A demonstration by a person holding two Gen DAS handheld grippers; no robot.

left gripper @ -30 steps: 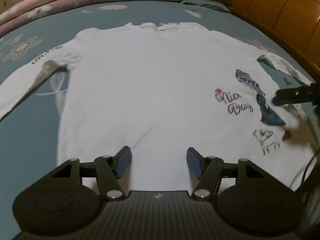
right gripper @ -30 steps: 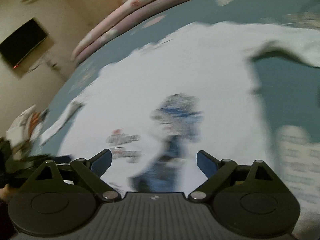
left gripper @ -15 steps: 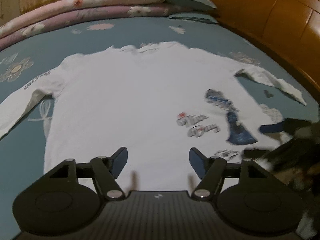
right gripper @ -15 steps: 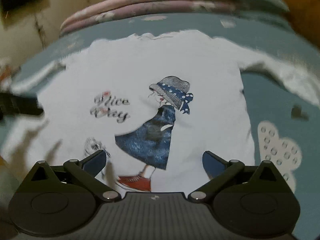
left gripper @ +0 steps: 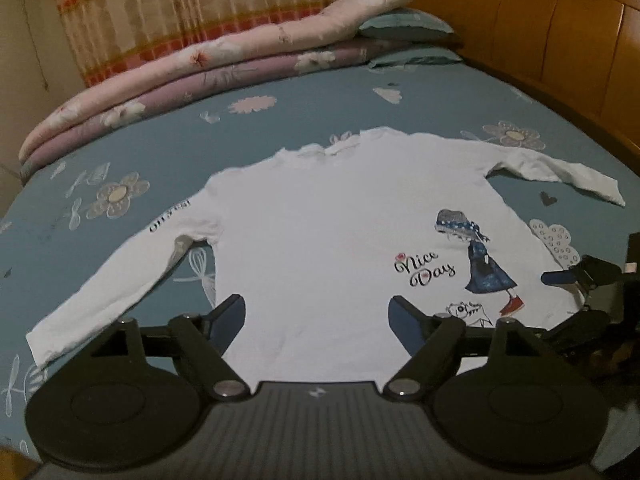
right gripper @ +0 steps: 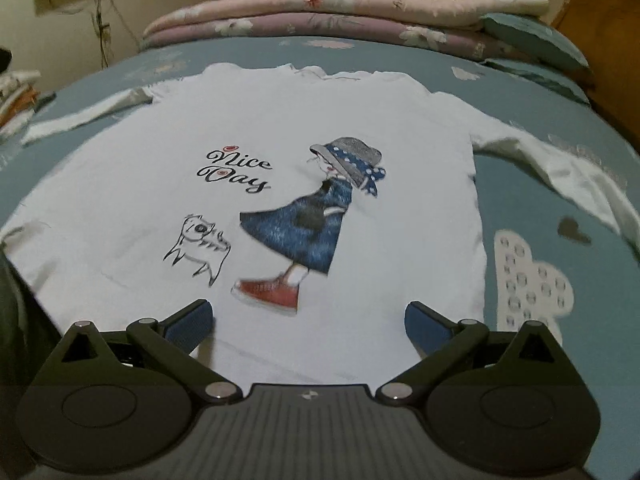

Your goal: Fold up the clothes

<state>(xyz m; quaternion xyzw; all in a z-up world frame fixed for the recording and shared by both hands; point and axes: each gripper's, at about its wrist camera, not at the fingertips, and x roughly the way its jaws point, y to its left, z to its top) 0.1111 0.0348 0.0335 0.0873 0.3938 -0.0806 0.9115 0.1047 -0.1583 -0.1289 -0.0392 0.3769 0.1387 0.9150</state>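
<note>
White cotton fills most of what we see: a long-sleeved shirt (left gripper: pixel 320 220) lies flat, front up, on a bed (left gripper: pixel 280 120) covered in a teal sheet with pale flower prints. Both sleeves are spread outward; the left sleeve (left gripper: pixel 120 272) runs down toward the near edge of the bed, and the right sleeve (left gripper: pixel 560 172) reaches out toward the wooden headboard (left gripper: pixel 560 40). On the lower right part of the front we read "Nice Day" (right gripper: pixel 236 170) beside a printed girl (right gripper: pixel 320 220) in a blue dress, hat and red shoe, with a small outlined cat (right gripper: pixel 198 248) below the words.

Our left tool (left gripper: pixel 316 320) hangs above the shirt's hem near its middle; its jaws are spreading, and nothing sits between the blue pads (left gripper: pixel 230 320). Our right tool (right gripper: pixel 308 324) hovers over the hem at the printed side, its jaws standing wide apart and empty (the red shoe shows just beyond them). From the left wrist view we catch the right tool's blue fingertip at the shirt's right edge.

Folded pink and mauve quilts (right gripper: pixel 340 12) are stacked along the far side of the bed, with a teal pillow (right gripper: pixel 532 40) next to them and a patterned curtain (left gripper: pixel 180 12) behind.
</note>
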